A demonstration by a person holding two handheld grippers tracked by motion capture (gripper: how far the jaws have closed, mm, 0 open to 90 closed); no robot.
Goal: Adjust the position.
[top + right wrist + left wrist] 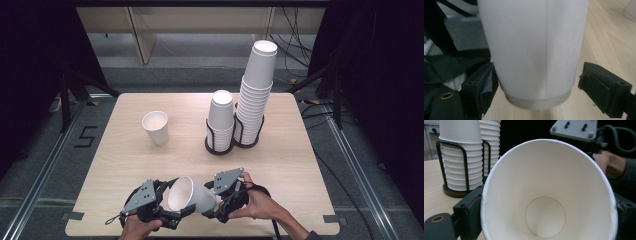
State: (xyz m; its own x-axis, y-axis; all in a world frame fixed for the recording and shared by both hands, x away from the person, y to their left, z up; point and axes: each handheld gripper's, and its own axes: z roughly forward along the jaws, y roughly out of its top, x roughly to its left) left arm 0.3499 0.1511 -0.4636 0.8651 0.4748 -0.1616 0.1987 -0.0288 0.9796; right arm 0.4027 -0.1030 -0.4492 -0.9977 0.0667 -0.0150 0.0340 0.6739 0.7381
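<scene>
Here the left gripper [172, 212] pinches the white paper cup's [192, 195] rim. The right gripper [216, 206] jaws stand spread beside its base. Light and crushable, it likely wants a gentle hold at the stiffer rim.

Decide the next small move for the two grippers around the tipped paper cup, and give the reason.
Probably draw the right gripper back off the cup's base. The left gripper has its jaws pressed on the rim of the paper cup, denting it slightly, while the right gripper's jaws stand apart from the base on one side, so the handover looks done.
</scene>
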